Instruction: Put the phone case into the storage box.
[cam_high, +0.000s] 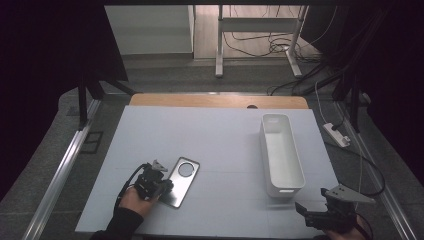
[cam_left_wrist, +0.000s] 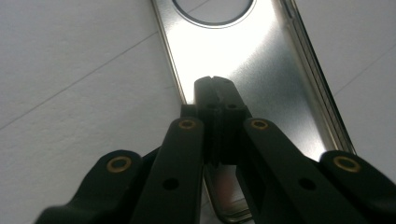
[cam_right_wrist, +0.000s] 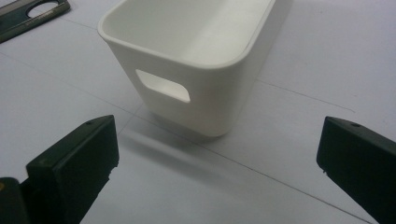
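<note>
A shiny metal plate (cam_high: 182, 181) with a round hole near its far end lies flat on the white table (cam_high: 215, 135) at front left. My left gripper (cam_high: 167, 189) rests over the plate's near part, shut. In the left gripper view the plate (cam_left_wrist: 261, 51) runs under the closed tips of the left gripper (cam_left_wrist: 215, 84), and I see nothing between them. My right gripper (cam_high: 312, 201) hovers at the table's front right corner, open and holding nothing. In the right gripper view, the right gripper (cam_right_wrist: 217, 140) faces the near end wall of a white bin (cam_right_wrist: 205, 107).
The long white bin (cam_high: 281, 150) stands empty on the right half of the table, its handle slot toward me. A wooden strip (cam_high: 220, 101) runs along the far edge. On the floor to the right lie a power strip (cam_high: 336, 134) and cables.
</note>
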